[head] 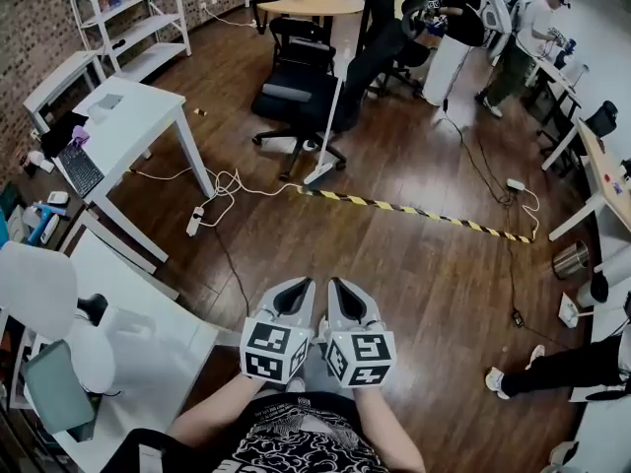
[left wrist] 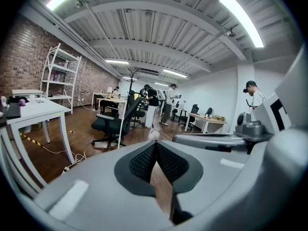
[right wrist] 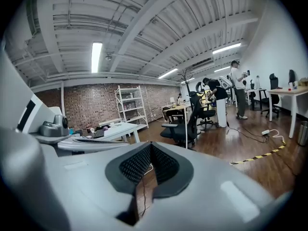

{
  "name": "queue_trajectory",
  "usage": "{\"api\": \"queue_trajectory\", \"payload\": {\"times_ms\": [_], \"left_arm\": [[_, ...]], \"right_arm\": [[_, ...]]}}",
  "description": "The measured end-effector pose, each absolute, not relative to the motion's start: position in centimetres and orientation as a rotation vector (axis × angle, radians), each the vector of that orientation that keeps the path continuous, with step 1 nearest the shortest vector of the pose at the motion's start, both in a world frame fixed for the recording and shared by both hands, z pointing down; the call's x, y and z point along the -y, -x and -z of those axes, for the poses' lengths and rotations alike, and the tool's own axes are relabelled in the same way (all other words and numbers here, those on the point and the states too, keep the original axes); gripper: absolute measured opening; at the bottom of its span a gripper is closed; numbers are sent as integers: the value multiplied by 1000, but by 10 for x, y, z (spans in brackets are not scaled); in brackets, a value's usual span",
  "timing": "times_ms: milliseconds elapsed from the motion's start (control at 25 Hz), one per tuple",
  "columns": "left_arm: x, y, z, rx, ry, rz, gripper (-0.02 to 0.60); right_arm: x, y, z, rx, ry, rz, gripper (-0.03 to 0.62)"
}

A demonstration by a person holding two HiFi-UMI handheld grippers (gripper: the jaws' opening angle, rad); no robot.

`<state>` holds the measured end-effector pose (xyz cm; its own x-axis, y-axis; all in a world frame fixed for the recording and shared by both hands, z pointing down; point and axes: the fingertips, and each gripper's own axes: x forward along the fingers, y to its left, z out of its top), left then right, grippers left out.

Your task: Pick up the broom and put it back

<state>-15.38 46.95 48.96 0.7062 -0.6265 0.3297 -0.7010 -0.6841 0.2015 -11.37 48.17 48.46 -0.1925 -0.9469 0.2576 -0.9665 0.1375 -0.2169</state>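
The broom (head: pixel 330 131) has a white handle and leans against a black office chair (head: pixel 296 92) across the wooden floor, with its head (head: pixel 317 175) on the floor. In the left gripper view the broom's handle (left wrist: pixel 122 124) shows as a thin white pole by the chair, and the right gripper view shows the same broom handle (right wrist: pixel 186 124). My left gripper (head: pixel 299 288) and right gripper (head: pixel 340 288) are held side by side close to my body, far from the broom. Both are shut, tips touching, with nothing between them (left wrist: pixel 155 143) (right wrist: pixel 150 144).
A white table (head: pixel 138 116) with a keyboard stands at the left, with cables (head: pixel 222 185) trailing below it. Yellow-black tape (head: pixel 424 212) runs across the floor. A white shelf (head: pixel 128 18) and round wooden table (head: pixel 315 3) stand farther back. People (head: pixel 458 28) work at the right.
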Motion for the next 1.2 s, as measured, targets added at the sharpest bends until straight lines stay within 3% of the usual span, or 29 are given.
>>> {"api": "queue_trajectory", "payload": {"times_ms": [1200], "left_arm": [[-224,-4,-472,1162,-2576,-415,5]], "right_arm": [[-233,-35,-469,2467,-1823,-537,0]]}}
